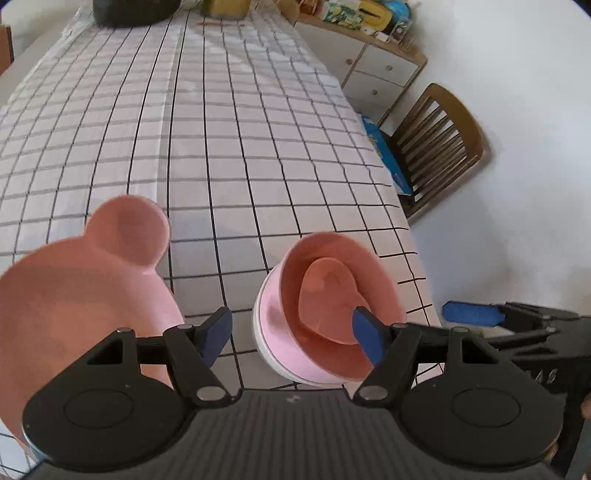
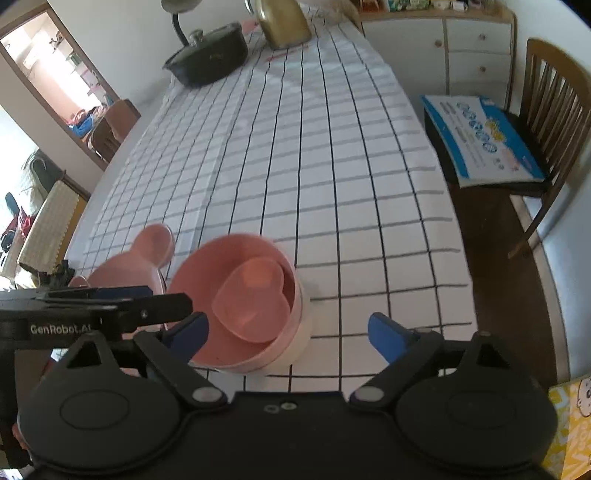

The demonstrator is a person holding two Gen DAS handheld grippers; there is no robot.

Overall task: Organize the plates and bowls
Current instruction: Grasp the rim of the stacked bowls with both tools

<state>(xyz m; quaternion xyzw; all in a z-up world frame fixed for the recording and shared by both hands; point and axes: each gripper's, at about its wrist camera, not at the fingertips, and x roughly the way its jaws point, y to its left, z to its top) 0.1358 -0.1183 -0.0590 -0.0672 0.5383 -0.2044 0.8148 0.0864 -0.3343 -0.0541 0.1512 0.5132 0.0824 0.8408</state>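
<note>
A stack of pink bowls [image 1: 325,306] stands on the checked tablecloth near the front edge, with a small heart-shaped pink dish [image 1: 328,299] inside the top bowl. A pink bear-eared plate [image 1: 85,280] lies to its left. My left gripper [image 1: 291,332] is open above the gap between plate and stack, its right finger over the bowl's rim. In the right wrist view the bowl stack [image 2: 240,302], the heart dish [image 2: 253,297] and the plate [image 2: 136,262] show too. My right gripper [image 2: 288,332] is open and empty, just right of the stack.
The checked table [image 2: 332,166] runs far ahead. A black lidded pot [image 2: 208,55] and a gold box [image 2: 284,22] stand at its far end. A wooden chair [image 2: 554,110] with a blue-white pack [image 2: 480,136] and a white cabinet [image 2: 476,48] are to the right.
</note>
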